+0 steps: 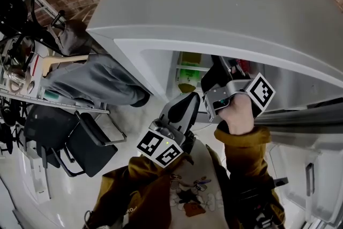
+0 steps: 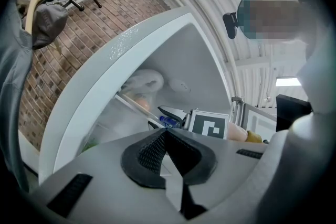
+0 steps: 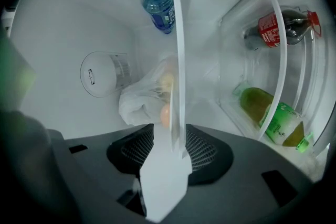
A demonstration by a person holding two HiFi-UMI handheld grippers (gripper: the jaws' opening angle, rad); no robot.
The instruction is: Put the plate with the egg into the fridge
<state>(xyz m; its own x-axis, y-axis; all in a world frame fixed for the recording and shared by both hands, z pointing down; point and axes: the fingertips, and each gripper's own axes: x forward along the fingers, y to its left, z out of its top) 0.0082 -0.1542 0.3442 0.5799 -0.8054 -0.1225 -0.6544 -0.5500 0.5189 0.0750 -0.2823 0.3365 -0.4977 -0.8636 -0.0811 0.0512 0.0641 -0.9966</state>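
- While the right gripper (image 3: 170, 155) reaches inside the fridge (image 1: 214, 8), its jaws stand wide around what looks like the plate (image 3: 163, 186); egg (image 3: 165, 113) beyond.
- Left gripper (image 2: 168, 136) closed, empty.
- Likely remaining: withdraw, shut fridge.

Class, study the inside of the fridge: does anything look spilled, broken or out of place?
Nothing stands out. The red-labelled bottle and green bottle sit in the clear rack, the white bag lies beside the glass shelf, and no spill shows. The shelf looks upright probably only because that camera is turned.
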